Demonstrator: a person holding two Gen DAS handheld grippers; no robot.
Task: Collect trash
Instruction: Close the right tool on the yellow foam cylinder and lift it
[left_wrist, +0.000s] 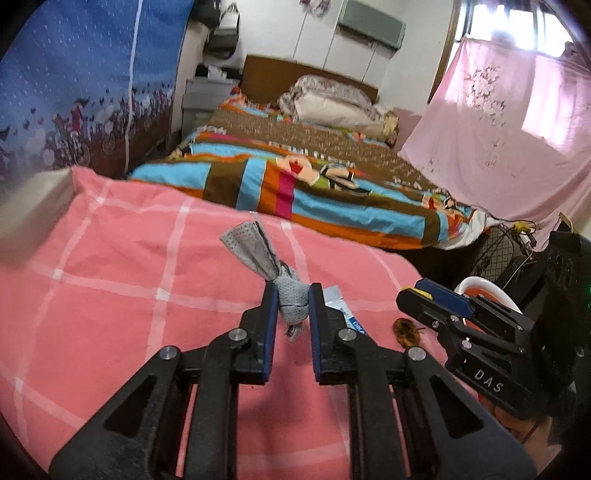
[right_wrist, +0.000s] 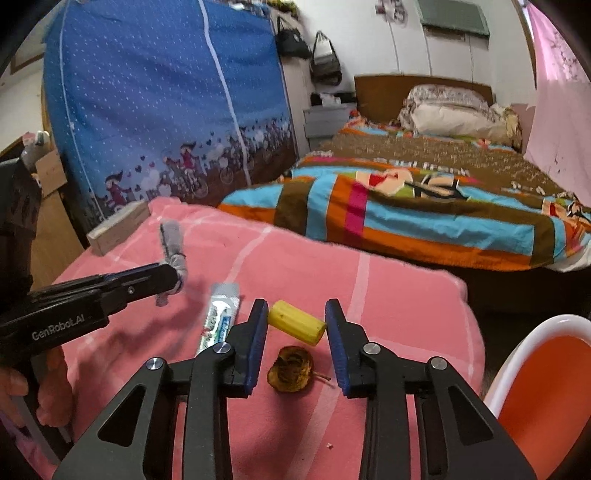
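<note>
Orange-lined white bin, contents unseen.

The pink checked cloth surface carries a toothpaste tube, a yellow cylindrical piece, a dried brown fruit husk and, at its far corner, a wooden block.

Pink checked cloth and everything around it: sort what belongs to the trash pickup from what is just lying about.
Trash job:
- knotted grey rag, gripped in the left gripper
- toothpaste tube
- yellow stub, between the open right gripper's fingers
- dried fruit husk
- orange-lined bin

Just lying about:
- wooden block
- striped quilt
- pillows
</note>
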